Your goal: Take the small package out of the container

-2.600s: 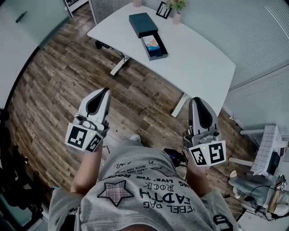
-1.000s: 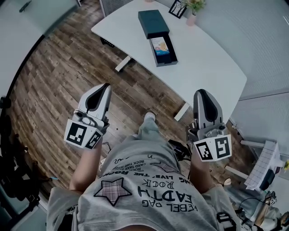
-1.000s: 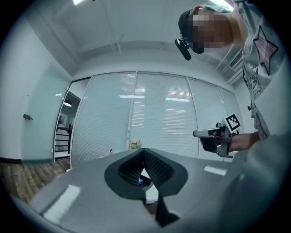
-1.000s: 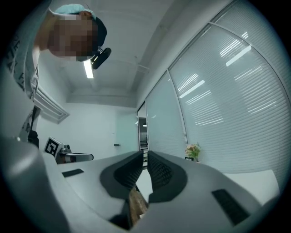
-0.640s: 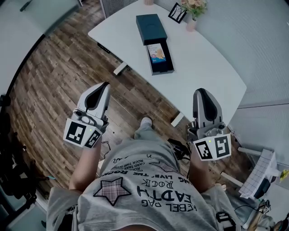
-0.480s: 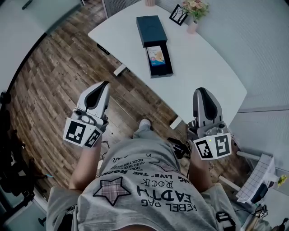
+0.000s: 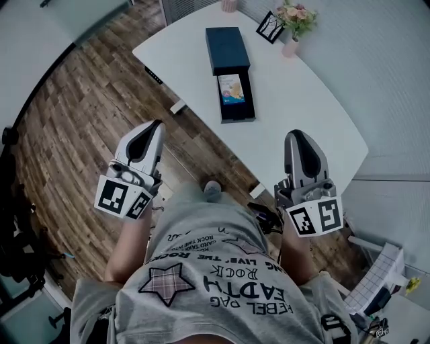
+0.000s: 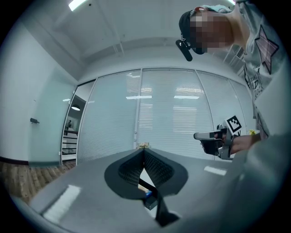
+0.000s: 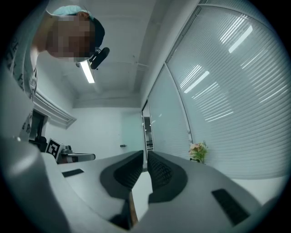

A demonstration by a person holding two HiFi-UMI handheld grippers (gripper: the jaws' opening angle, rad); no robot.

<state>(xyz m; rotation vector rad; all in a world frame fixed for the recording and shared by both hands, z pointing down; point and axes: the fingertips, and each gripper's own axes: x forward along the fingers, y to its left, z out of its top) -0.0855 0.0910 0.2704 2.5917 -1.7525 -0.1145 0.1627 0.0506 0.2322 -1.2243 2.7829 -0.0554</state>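
In the head view a dark open container lies on the white table, with the small colourful package inside it. Its dark lid lies just behind it. My left gripper hovers over the wooden floor, short of the table's near edge, shut and holding nothing. My right gripper is level with the table's edge, also shut with nothing in it. In the left gripper view the jaws meet, and the right gripper shows beside them. The right gripper view shows its pads together.
At the table's far end stand a small picture frame, a vase of flowers and a pink cup. A table leg stands on the wooden floor. Glass walls with blinds run behind the table.
The table and container have drawn nearer and lower in the head view as the person walked towards them. Both grippers stay shut, held out in front as before.
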